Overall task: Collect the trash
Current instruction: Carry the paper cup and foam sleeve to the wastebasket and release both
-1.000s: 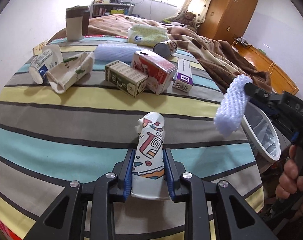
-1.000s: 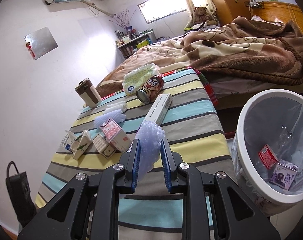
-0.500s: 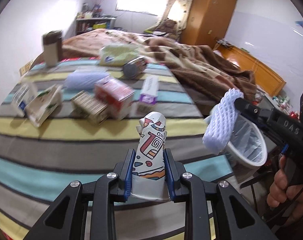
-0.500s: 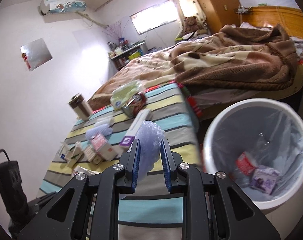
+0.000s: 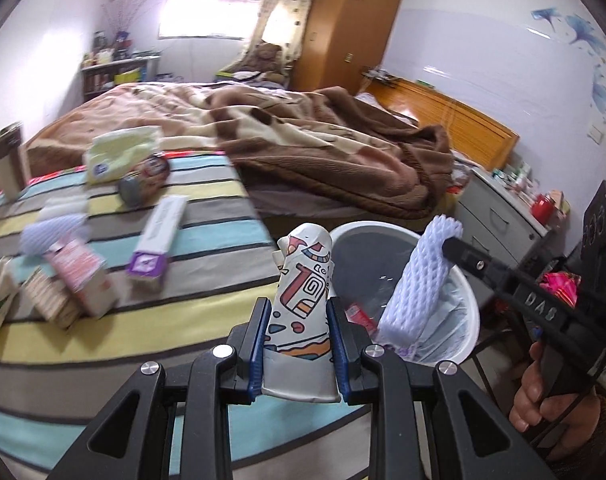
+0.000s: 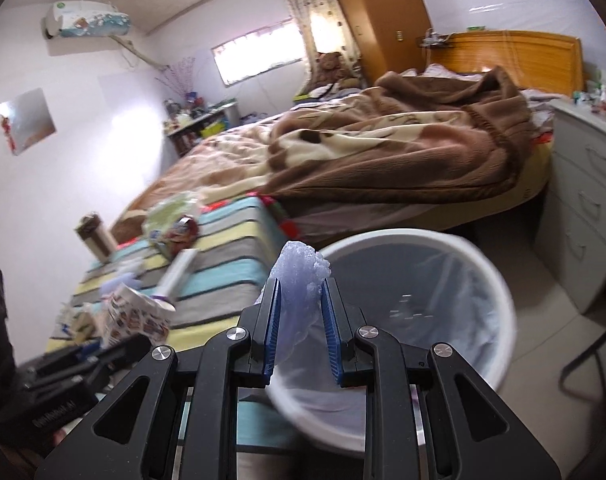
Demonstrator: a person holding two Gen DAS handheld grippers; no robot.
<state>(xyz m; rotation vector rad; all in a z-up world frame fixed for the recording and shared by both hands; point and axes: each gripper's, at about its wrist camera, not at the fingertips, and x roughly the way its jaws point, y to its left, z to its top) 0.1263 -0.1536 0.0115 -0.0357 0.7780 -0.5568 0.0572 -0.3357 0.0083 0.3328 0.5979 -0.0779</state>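
Observation:
My left gripper (image 5: pixel 299 322) is shut on a crushed paper cup (image 5: pixel 303 292) with coloured patterns, held above the striped table's right edge. My right gripper (image 6: pixel 301 300) is shut on a pale foam net sleeve (image 6: pixel 299 280); in the left wrist view this sleeve (image 5: pixel 419 284) hangs over the white trash bin (image 5: pixel 469 300). The bin (image 6: pixel 499 292) is lined with a clear bag and sits on the floor beside the table. In the right wrist view the cup (image 6: pixel 137 314) shows at lower left.
Several boxes, a can (image 5: pixel 145 182), a tissue pack (image 5: pixel 119 154) and another foam net lie on the striped table (image 5: pixel 207 200). A bed with a brown blanket (image 5: pixel 323 140) lies behind. A grey drawer unit (image 6: pixel 583 196) stands right of the bin.
Both grippers have swung right, away from the table's trash, toward the bin. The foam sleeve is now over the bin's mouth and the cup is near its rim.

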